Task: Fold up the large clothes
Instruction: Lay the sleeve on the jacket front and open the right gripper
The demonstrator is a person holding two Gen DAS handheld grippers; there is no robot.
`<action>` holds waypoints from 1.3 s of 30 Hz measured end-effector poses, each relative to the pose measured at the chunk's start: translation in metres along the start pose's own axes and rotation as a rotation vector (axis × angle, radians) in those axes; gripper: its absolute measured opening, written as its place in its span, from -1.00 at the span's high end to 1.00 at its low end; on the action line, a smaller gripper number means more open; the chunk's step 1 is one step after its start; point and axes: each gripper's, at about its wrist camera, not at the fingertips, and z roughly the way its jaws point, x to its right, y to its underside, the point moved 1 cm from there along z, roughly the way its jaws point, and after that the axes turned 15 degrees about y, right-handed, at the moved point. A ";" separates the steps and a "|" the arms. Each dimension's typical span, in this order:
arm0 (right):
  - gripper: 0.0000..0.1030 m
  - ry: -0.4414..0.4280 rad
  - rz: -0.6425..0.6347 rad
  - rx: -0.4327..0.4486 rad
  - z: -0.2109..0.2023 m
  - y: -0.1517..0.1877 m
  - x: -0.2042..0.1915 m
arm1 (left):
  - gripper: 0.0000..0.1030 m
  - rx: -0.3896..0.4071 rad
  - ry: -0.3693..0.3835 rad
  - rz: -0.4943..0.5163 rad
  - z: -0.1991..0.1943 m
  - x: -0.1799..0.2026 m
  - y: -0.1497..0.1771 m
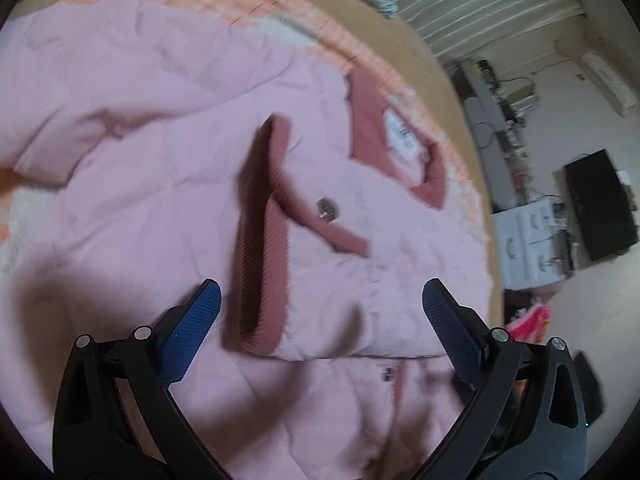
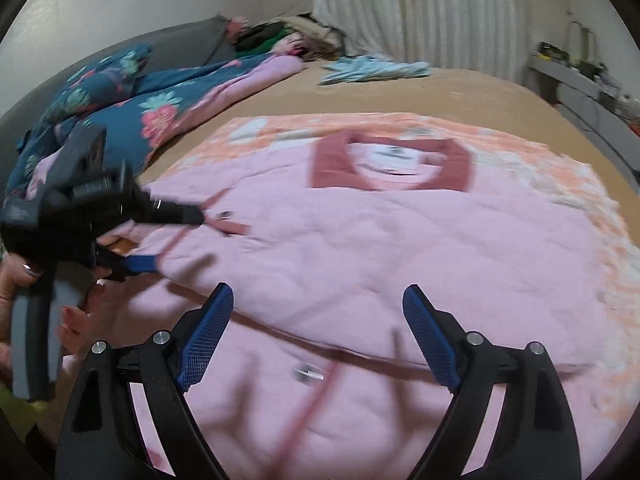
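1. Large pink jacket [image 2: 360, 248] lay spread on an orange patterned blanket [image 2: 592, 184] on the bed [image 2: 460, 92], collar [image 2: 390, 170] at the far end, hem toward the near edge.
2. Sleeve with dark-pink ribbed cuff [image 1: 260, 240] already lay folded across the jacket front, beside a snap button [image 1: 327, 207]. Read as a sleeve fold done; body folds not yet made.
3. Left gripper [image 1: 320, 312] spread wide, nothing between the jaws, hovering over the cuff and the folded edge. Seen from the right wrist view at the jacket's left side [image 2: 172, 236], low over the fabric, a hand [image 2: 24, 280] on its handle.
4. Right gripper [image 2: 318, 320] also spread wide, nothing pinched, above the near middle of the jacket over a fold line and a snap [image 2: 309, 373].
5. Step in hand, judged: between grasps, lining up for the next fold.
6. Next move, judged: needed both grippers down onto an edge, likely side or hem, pinching through thick quilted layers, then carrying it over evenly.
7. Risk, judged: puffy fabric could slip or spring back; folded sleeve could drag out of place.
8. Motion blur in both views; fine seam detail unreadable.
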 end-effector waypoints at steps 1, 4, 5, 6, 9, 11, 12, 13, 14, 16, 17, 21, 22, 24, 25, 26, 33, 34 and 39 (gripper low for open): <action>-0.66 0.031 0.014 0.003 -0.005 0.002 0.014 | -0.79 0.004 -0.016 0.011 0.002 0.000 0.002; -0.66 0.091 0.061 0.002 -0.014 0.007 0.048 | -0.14 0.000 -0.095 0.111 0.011 0.011 0.010; -0.66 0.107 0.078 0.001 -0.015 0.009 0.058 | 0.13 -0.006 -0.115 0.131 0.013 0.013 0.011; -0.66 0.129 0.099 -0.003 -0.016 0.011 0.071 | 0.41 -0.015 -0.135 0.159 0.015 0.017 0.013; -0.66 0.169 0.148 -0.017 -0.015 0.016 0.100 | 0.65 -0.005 -0.181 0.302 0.010 0.044 0.011; -0.66 0.194 0.182 -0.037 -0.013 0.017 0.119 | 0.67 0.026 -0.174 0.362 0.001 0.060 0.004; -0.66 0.208 0.194 -0.043 -0.013 0.017 0.126 | 0.68 0.055 -0.174 0.403 -0.008 0.071 -0.003; -0.66 0.221 0.208 -0.048 -0.012 0.016 0.133 | 0.68 0.073 -0.178 0.424 -0.013 0.076 -0.008; -0.66 0.229 0.223 -0.052 -0.012 0.015 0.139 | 0.68 0.090 -0.190 0.449 -0.018 0.082 -0.013; -0.66 0.235 0.247 -0.054 -0.010 0.013 0.147 | 0.68 0.096 -0.220 0.476 -0.020 0.084 -0.022; -0.66 0.234 0.255 -0.059 -0.008 0.012 0.149 | 0.68 0.086 -0.239 0.477 -0.018 0.078 -0.025; -0.66 0.228 0.227 -0.088 0.004 0.006 0.146 | 0.67 0.006 -0.302 0.417 0.000 0.041 -0.023; -0.66 0.226 0.216 -0.089 0.005 0.004 0.142 | 0.67 -0.002 -0.311 0.412 0.003 0.036 -0.021; -0.66 0.221 0.198 -0.094 0.010 0.000 0.134 | 0.66 -0.018 -0.325 0.400 0.007 0.023 -0.015; -0.66 0.219 0.193 -0.103 0.014 -0.002 0.132 | 0.66 -0.022 -0.327 0.398 0.010 0.021 -0.013; -0.66 0.214 0.192 -0.115 0.019 -0.003 0.129 | 0.65 -0.025 -0.329 0.397 0.010 0.018 -0.011; -0.67 0.270 0.191 -0.246 0.059 0.010 0.129 | 0.61 -0.025 -0.333 0.431 0.011 0.016 -0.007; -0.67 0.283 0.200 -0.269 0.065 0.016 0.132 | 0.60 -0.026 -0.332 0.434 0.011 0.016 -0.006; -0.68 0.302 0.236 -0.272 0.079 0.030 0.138 | 0.42 -0.033 -0.322 0.438 0.012 0.015 -0.004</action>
